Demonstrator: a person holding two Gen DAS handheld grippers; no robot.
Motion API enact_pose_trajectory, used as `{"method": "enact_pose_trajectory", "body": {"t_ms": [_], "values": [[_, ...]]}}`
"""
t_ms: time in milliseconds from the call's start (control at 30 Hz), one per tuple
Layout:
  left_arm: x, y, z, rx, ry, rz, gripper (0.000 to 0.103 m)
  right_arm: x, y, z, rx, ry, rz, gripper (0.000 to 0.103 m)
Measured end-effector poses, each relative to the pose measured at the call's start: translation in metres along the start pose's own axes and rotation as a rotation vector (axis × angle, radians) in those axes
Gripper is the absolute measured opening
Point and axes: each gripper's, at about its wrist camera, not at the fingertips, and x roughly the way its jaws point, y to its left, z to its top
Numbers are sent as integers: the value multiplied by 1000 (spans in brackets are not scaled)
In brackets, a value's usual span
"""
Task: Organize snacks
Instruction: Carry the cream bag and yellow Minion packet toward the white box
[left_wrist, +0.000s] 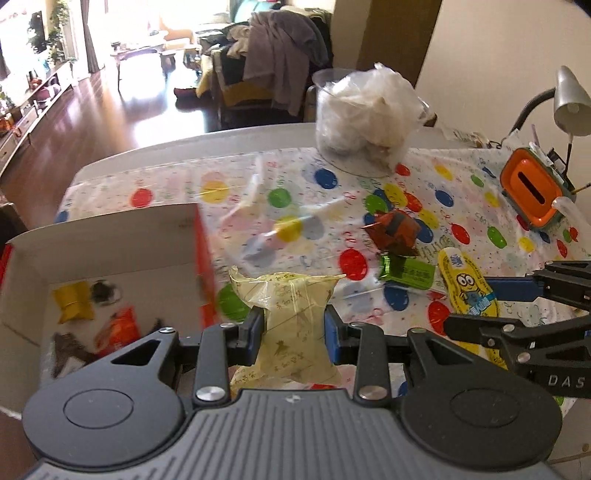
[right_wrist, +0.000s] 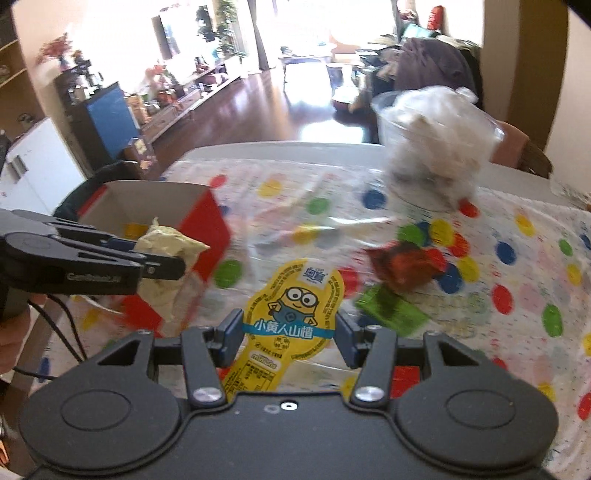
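Two grippers, left gripper (left_wrist: 295, 332) and right gripper (right_wrist: 290, 334), each carrying one packet: pale yellow packet (left_wrist: 295, 314), cartoon snack (right_wrist: 291, 314). One cardboard box (left_wrist: 110, 251). One red-brown snack (left_wrist: 391, 229), one green snack (left_wrist: 406, 271), one plastic container (left_wrist: 354, 122).

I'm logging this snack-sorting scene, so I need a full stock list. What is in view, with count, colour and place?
Pale yellow snack packet: one, between the left gripper's pads.
Cartoon snack pack: one, yellow, between the right gripper's pads.
Cardboard box: one, white inside, red outside, on the table's left, several wrapped snacks inside.
Red-brown wrapped snack: one, on the dotted tablecloth.
Green wrapped snack: one, just in front of it.
Clear container: one, stuffed with clear bags, far side.
Orange holder: one, right edge.
Desk lamp: one, silver, right.
Left gripper: black, shut.
Right gripper: black, gripping.
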Motion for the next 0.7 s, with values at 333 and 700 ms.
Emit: {"method": "enact_pose_trajectory", "body": {"t_ms": [333, 700], "values": [[-36, 65, -18, -52, -24, 33, 33, 18, 79, 19, -91, -18, 70, 51], [-48, 143, -28, -103, -53, 131, 33, 65, 152, 47, -194, -9, 89, 51]]}}
